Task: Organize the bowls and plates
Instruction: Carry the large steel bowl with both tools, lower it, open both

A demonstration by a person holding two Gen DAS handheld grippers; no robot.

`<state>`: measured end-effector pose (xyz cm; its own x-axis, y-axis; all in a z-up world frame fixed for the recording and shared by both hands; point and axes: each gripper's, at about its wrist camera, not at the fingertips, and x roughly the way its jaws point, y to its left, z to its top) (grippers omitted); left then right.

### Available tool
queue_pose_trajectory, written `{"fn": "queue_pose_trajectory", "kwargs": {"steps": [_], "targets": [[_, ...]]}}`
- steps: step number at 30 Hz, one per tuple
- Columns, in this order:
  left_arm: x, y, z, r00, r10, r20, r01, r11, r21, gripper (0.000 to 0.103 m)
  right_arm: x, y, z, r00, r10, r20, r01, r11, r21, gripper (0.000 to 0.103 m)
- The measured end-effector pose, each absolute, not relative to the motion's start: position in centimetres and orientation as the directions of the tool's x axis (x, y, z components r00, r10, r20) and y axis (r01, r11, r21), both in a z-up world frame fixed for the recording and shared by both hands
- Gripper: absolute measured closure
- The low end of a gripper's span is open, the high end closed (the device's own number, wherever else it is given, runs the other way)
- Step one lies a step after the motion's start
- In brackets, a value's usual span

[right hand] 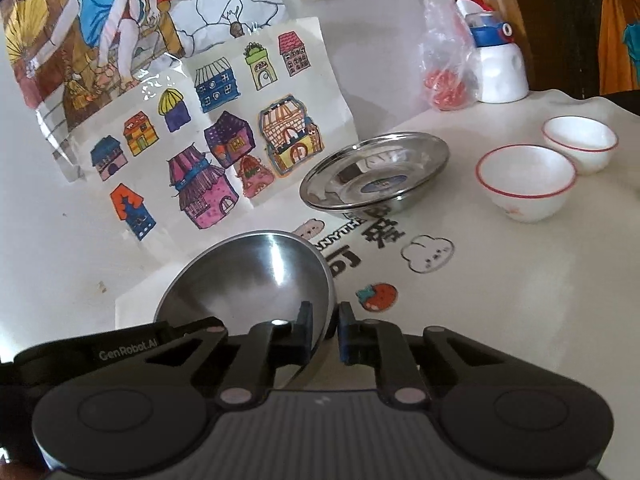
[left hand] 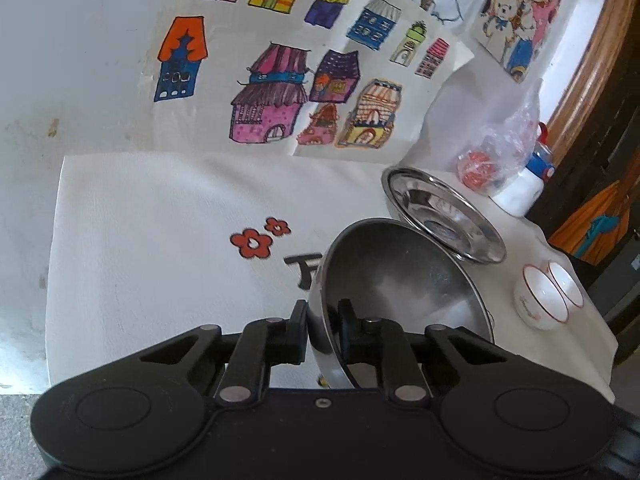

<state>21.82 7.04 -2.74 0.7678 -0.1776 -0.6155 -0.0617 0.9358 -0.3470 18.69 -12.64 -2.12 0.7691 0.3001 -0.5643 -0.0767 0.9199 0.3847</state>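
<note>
Left wrist: both grippers (left hand: 323, 322) (right hand: 325, 326) pinch steel bowl's (left hand: 400, 276) rim (opposite sides), fingers nearly closed.

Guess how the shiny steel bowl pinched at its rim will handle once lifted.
Likely rigid: the round polished steel bowl looks like thin hard metal. Probably slippery, since both the left tongs and right tongs pinch only its smooth rim. It may swing or tilt, with most of the bowl hanging beyond the pads. Probably light for its size.
</note>
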Motion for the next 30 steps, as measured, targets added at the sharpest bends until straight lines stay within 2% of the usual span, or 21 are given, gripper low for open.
{"fn": "queue_pose_trajectory", "kwargs": {"steps": [7, 14, 23, 29, 30], "targets": [[18.6, 5.6, -1.9, 0.727, -0.248, -0.641, -0.002, 0.932, -0.362, 0.087, 14.1, -15.7, -0.5, 0.718, 0.311, -0.622, -0.061, 0.919, 0.389, 0.087], [15.4, 3.5, -1.7, 0.652, -0.325, -0.685, 0.066, 0.924, -0.376, 0.083, 10.3, -17.1, 0.8, 0.698, 0.300, -0.651, -0.062, 0.930, 0.362, 0.086], [14.2, 3.0, -2.3, 0.590, -0.323, -0.740, 0.069, 0.933, -0.352, 0.082, 10.2, -17.8, -1.1, 0.658, 0.335, -0.675, -0.049, 0.913, 0.405, 0.086], [14.5, 3.1, -2.8, 0.585, -0.316, -0.747, 0.053, 0.934, -0.354, 0.083, 10.5, -18.0, -1.3, 0.665, 0.351, -0.659, -0.061, 0.905, 0.420, 0.083], [14.5, 3.1, -2.8, 0.585, -0.316, -0.747, 0.056, 0.935, -0.351, 0.082, 10.5, -18.1, -1.3, 0.668, 0.347, -0.658, -0.059, 0.906, 0.419, 0.077]]}}
